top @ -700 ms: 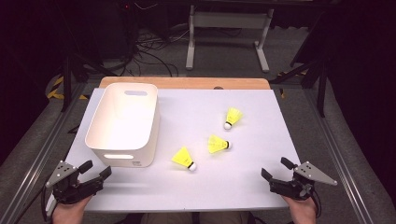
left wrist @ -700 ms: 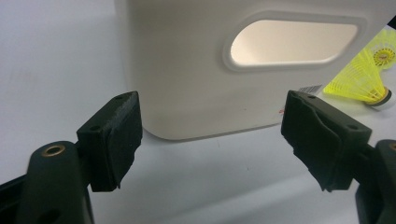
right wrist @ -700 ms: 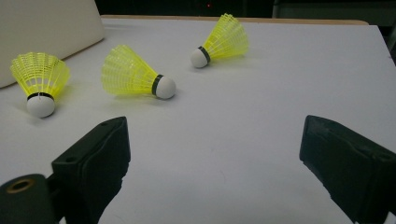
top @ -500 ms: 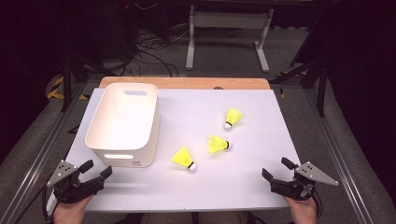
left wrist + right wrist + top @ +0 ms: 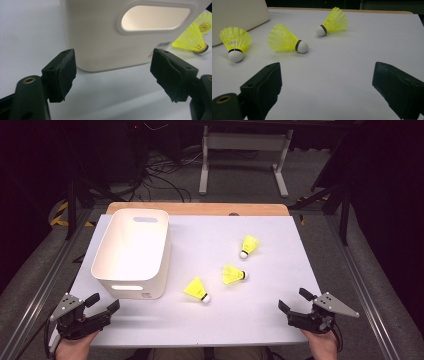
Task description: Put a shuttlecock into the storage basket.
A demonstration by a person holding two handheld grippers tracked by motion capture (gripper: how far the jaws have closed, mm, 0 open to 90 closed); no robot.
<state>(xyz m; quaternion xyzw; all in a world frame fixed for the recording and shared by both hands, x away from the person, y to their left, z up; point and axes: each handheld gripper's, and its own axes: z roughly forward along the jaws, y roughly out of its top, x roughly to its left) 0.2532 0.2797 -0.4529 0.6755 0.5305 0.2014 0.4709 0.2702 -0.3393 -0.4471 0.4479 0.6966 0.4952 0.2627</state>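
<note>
Three yellow shuttlecocks with white cork heads lie on the white table: one near the bin, one in the middle, one farthest back. A white plastic bin stands at the left, empty inside as far as I can see. My left gripper rests at the front left corner, open and empty, facing the bin's handle wall. At the front right corner my right gripper is open and empty, facing the shuttlecocks.
A wooden strip edges the table's far side. Metal rails run along both sides of the table. Beyond it are a metal stand and cables on the dark floor.
</note>
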